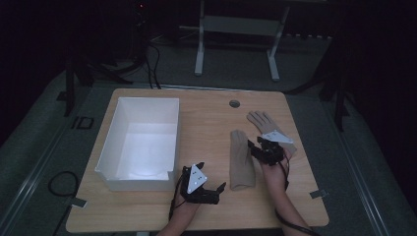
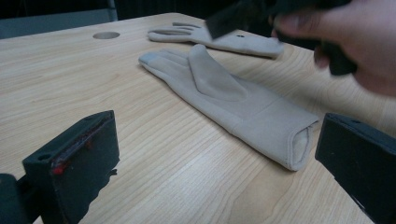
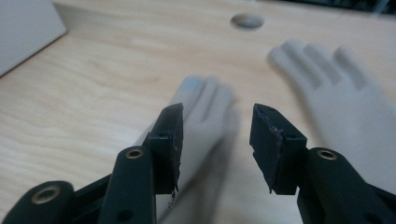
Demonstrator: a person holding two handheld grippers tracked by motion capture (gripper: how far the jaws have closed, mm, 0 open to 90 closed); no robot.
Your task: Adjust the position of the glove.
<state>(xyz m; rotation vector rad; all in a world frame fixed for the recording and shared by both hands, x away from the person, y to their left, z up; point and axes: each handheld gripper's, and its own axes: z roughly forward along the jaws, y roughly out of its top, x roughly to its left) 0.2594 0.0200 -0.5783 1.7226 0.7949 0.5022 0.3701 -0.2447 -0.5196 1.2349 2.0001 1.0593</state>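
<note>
While the left hand-held gripper (image 1: 215,189) gapes empty, the right hand-held gripper (image 1: 252,146) hovers parted above the near glove (image 1: 242,160)

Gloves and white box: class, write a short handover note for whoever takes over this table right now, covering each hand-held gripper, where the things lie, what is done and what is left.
Left hand-held gripper: open, holding nothing, near the table's front edge by the nearer glove's cuff.
Right hand-held gripper: jaws apart, nothing between them, above the gap between the two gloves.
Nearer glove: flat, beside the white box.
Farther glove: flat, behind the right hand-held gripper.
Done: neither glove is gripped or in the box.
Left: probably grip the gloves and put them in the box.
</note>
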